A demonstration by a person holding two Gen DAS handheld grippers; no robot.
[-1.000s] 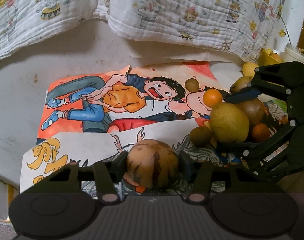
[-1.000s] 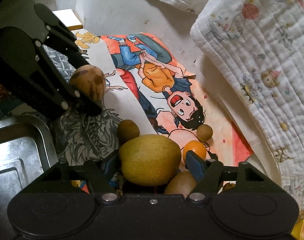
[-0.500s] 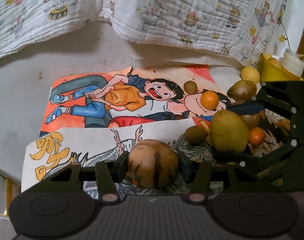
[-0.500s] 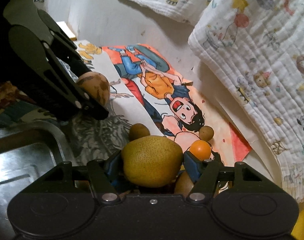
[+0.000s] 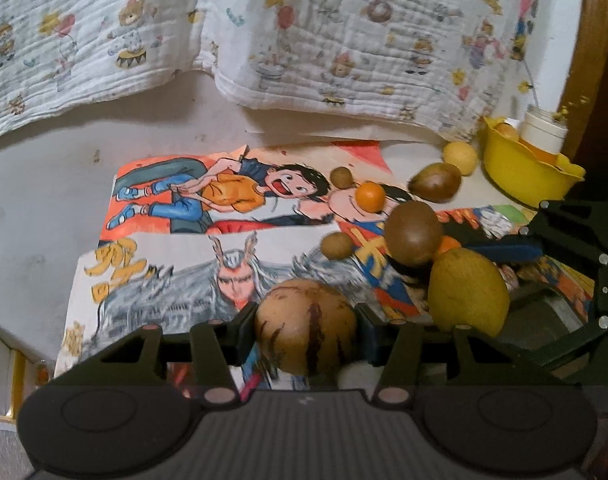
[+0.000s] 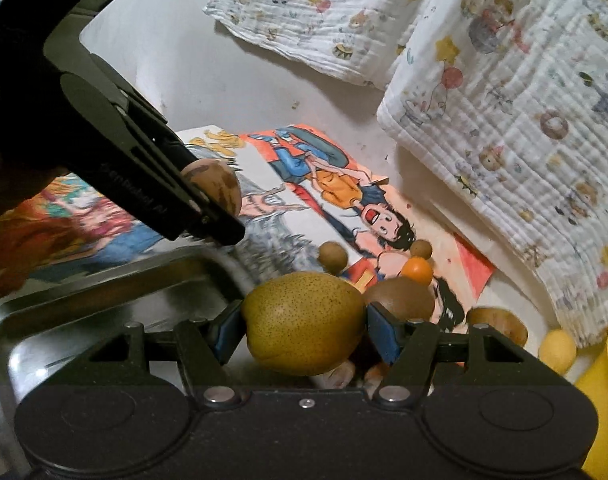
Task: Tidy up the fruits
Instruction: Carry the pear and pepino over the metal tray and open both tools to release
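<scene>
Clamped: left gripper [image 5: 305, 330] on a streaked tan fruit [image 5: 305, 326], right gripper [image 6: 304, 326] on a yellow-green pear [image 6: 304, 322] lying crosswise, with the metal tray [image 6: 116, 304] at nine o'clock, nearer the right hand, likely first to unload.

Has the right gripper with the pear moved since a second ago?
Yes. The right gripper, holding the pear, has shifted toward the metal tray.

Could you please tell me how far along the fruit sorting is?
Done: nothing shows in the metal tray. In hand: left gripper holds a striped fruit, right gripper a pear. Left: kiwis, an orange and small fruits lie on the posters.
</scene>
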